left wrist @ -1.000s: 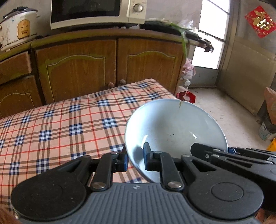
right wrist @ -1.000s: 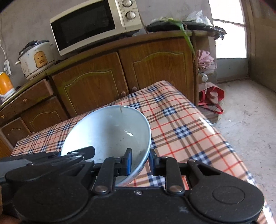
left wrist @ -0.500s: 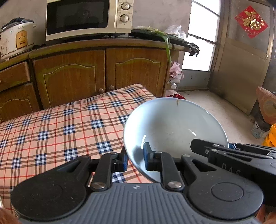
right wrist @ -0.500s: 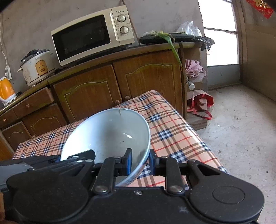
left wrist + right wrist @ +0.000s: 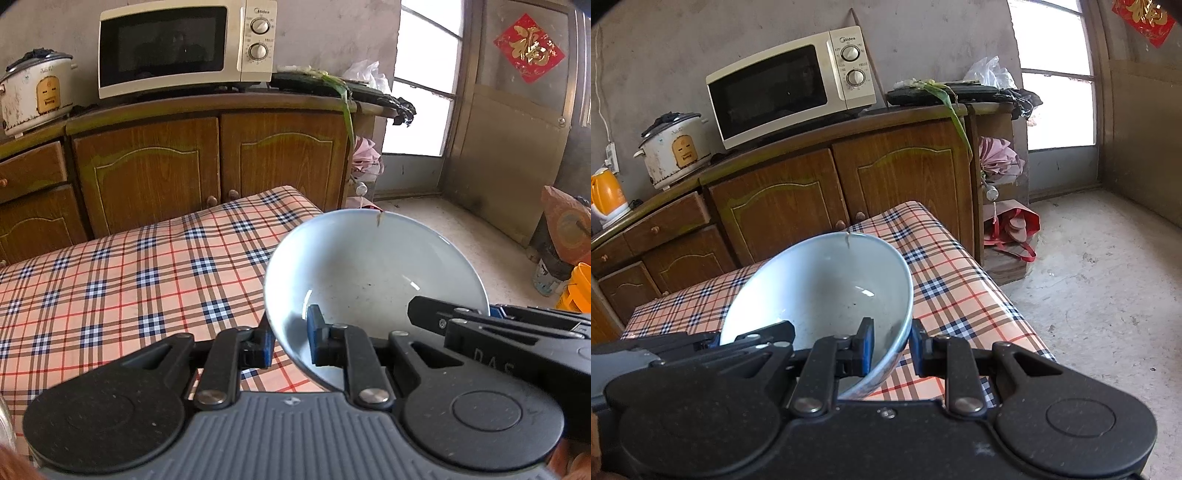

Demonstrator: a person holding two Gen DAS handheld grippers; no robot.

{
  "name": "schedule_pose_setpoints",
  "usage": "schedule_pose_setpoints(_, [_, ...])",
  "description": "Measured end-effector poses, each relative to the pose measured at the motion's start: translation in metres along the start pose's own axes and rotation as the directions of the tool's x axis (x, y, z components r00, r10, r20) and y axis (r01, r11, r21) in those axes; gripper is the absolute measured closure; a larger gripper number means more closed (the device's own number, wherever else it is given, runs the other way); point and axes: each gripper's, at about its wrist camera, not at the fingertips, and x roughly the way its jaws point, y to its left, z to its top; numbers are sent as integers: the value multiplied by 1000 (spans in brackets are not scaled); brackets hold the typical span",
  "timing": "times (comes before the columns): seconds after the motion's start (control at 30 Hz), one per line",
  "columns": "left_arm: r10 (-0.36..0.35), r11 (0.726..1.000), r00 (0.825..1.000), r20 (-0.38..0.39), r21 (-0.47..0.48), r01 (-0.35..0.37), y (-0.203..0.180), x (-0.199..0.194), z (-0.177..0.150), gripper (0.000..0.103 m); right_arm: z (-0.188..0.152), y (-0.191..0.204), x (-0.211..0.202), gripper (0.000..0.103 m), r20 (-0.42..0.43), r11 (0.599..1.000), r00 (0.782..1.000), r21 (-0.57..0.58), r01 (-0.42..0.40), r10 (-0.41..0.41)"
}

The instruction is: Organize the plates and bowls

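Pale-blue bowl [image 5: 373, 266] tilted, mouth toward cameras | left hand-held gripper [image 5: 290, 341] clamps rim | right hand-held gripper [image 5: 891, 345] clamps rim

Left gripper [image 5: 290, 339]: black linkage arms, blue finger pads [image 5: 315, 334], silver pivot screws, round black caps, ribbed grey body with small logo. Right gripper [image 5: 891, 347]: same build, blue pads, silver screws, black speckled body; pale "DAS" lettering shows on its side in left view.

We've got the bowl [image 5: 373, 273] up over the table's [image 5: 110, 273] right end, cabinet [image 5: 210, 166] behind it, microwave [image 5: 184, 44] on top, rice cooker [image 5: 35, 92] to its left.
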Motion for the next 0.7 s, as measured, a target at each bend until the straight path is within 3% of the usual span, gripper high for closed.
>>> schedule_pose_setpoints(0.7, [20,1000,1000,13,4,-20,0,-28,-11,85,-13,10,-28,76,6,1000,1000,-7,-16,16])
